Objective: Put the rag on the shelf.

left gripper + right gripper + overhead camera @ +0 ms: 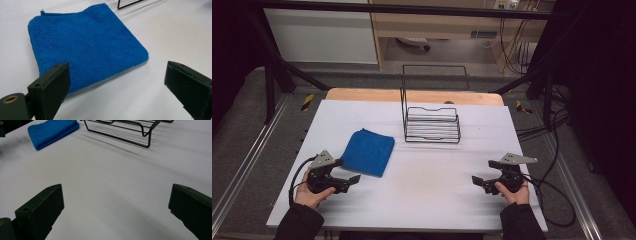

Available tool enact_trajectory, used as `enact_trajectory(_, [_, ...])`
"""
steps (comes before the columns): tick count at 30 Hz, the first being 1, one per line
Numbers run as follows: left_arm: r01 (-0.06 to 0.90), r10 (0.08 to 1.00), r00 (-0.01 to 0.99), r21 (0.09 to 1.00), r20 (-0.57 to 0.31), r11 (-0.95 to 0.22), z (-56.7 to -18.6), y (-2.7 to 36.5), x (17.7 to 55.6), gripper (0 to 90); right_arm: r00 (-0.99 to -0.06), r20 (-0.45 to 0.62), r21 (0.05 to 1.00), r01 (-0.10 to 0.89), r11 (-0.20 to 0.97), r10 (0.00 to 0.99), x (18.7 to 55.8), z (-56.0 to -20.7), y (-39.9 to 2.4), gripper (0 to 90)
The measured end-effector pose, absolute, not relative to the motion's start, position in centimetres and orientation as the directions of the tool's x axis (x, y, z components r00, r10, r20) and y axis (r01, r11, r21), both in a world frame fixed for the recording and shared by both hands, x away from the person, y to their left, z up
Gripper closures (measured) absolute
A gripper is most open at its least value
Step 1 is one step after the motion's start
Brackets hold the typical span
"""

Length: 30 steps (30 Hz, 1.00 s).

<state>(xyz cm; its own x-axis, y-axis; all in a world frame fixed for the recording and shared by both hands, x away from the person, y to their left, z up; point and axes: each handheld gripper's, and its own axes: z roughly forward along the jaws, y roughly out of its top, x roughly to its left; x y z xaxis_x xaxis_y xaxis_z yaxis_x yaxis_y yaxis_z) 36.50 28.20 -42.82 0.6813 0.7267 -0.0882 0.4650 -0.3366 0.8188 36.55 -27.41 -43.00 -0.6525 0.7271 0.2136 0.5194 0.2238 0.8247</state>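
A folded blue cloth [369, 151] lies flat on the white desk [427, 200], a thick terry square with neat stacked edges and one small tag of thread at a far corner, seen close in the left claw view [85, 45]. It rests just ahead of the left claw [347, 181], slightly toward that claw's inner side, its near edge close to the claw's tips but apart from them. In the left claw view the cloth's near corner sits behind the left-hand jaw while the other jaw stands over bare desk.

The left claw [116, 85] is spread wide, holding nothing and touching nothing; a hand [312, 194] grips it low over the desk. The right claw [482, 172] is likewise wide apart and empty, held by the other hand [514, 192] with bare desk between its jaws in its own view [116, 207]. From the right claw, the cloth [51, 131] lies well off, far ahead and across toward the left claw.

A black wire rack [432, 122] stands beyond both claws, just past the cloth's far corner; its base rails run across the top of the right claw view [120, 131].
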Motion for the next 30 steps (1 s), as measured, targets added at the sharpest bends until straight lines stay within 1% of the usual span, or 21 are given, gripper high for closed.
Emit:
enact_trajectory(18, [0.47,0.741,0.667,0.814,-0.074,-0.341,-42.4,27.6,36.5,6.8,-0.654,0.221,0.83,0.516,0.213,0.724,36.4,-42.8,-27.4,0.7])
enact_trajectory(30, [0.462,0.733,0.677,0.812,-0.062,-0.357,-41.4,25.8,36.8,7.7,-0.655,0.215,0.828,0.516,0.221,0.724,36.5,-42.9,-27.2,0.8])
